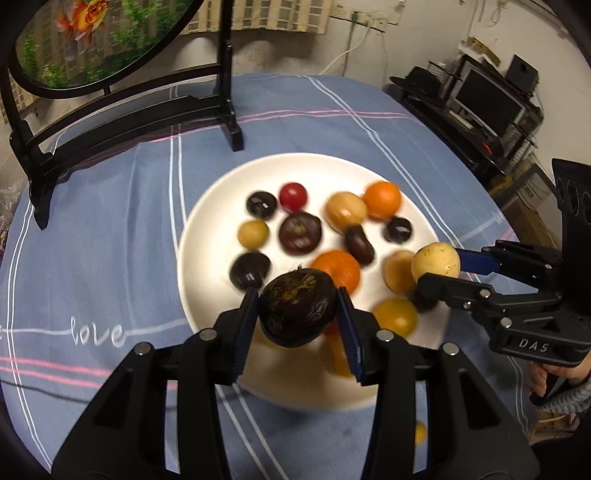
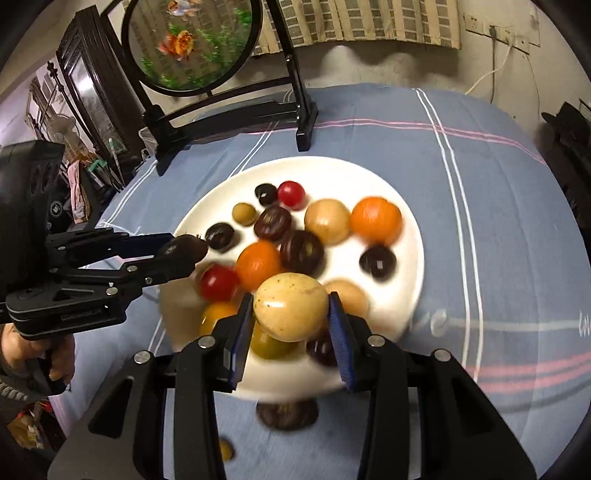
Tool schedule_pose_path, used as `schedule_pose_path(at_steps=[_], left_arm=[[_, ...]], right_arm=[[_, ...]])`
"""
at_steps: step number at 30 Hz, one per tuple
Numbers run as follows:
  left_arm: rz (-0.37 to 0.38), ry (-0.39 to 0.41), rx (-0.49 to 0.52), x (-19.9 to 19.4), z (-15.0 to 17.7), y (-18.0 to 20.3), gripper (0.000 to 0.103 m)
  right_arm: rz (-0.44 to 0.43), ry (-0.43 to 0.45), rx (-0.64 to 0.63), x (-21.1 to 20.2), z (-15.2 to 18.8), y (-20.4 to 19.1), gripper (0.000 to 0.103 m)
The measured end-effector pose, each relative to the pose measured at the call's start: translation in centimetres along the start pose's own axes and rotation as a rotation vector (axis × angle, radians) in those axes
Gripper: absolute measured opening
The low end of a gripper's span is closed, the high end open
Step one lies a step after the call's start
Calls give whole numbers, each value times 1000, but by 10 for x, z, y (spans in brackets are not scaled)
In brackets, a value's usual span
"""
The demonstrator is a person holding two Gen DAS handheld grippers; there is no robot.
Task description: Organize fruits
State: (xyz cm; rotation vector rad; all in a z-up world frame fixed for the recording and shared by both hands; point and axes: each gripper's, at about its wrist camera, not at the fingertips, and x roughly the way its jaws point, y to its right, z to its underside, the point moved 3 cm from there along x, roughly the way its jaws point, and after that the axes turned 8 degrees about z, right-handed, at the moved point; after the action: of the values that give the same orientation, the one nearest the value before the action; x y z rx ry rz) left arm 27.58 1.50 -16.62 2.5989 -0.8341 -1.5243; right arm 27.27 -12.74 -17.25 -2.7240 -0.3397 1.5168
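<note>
- Holding a dark wrinkled fruit [image 1: 297, 308] in our left gripper [image 1: 298, 314], blue pads pressed on both its sides, jaws narrowed to the fruit's width; it hangs above the near rim of the white plate [image 1: 207, 206]
- Our right gripper [image 2: 291, 308] is clamped the same way on a pale yellow round fruit [image 2: 290, 306], also above the plate's near edge
- Plate sits mid-table on the blue striped tablecloth [image 1: 110, 221], in front of a black stand with a round goldfish panel [image 1: 92, 33]
- Still mixed on the plate: oranges [image 2: 376, 220], a red cherry tomato [image 2: 291, 194], several dark fruits [image 2: 377, 262], tan and yellow ones; no grouping by kind or colour visible
- One dark fruit [image 2: 287, 415] and a small yellow one [image 2: 225, 449] lie on the cloth by the plate's near edge, blurred
- We judge the job early: two pieces in hand, most of the pile unsorted
- No second dish or bin is in view, so we cannot tell where these two pieces are bound
</note>
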Motion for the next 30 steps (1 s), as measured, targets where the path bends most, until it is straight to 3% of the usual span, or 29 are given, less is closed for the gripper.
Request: schedule_pose_path(at_steps=[3, 4, 5, 6, 8, 16, 23, 30], left_arm=[[-4, -6, -25, 9, -7, -9, 45], [0, -2, -28, 9, -8, -10, 46], [3, 4, -32, 9, -8, -10, 53], [2, 10, -34, 8, -6, -10, 56], [7, 11, -35, 8, -3, -9, 56], [27, 8, 4, -15, 32, 20, 56], [104, -112, 92, -12, 93, 68, 56], [150, -180, 150, 0, 126, 98, 56]], right_arm=[[33, -31, -28, 19, -13, 1, 45], [44, -38, -33, 19, -12, 1, 55], [63, -29, -34, 18, -12, 3, 74], [77, 8, -28, 13, -11, 5, 77], [57, 46, -9, 7, -9, 10, 77], [44, 64, 64, -30, 29, 27, 77], [58, 6, 116, -43, 78, 35, 77], [59, -2, 142, -57, 101, 36, 77]])
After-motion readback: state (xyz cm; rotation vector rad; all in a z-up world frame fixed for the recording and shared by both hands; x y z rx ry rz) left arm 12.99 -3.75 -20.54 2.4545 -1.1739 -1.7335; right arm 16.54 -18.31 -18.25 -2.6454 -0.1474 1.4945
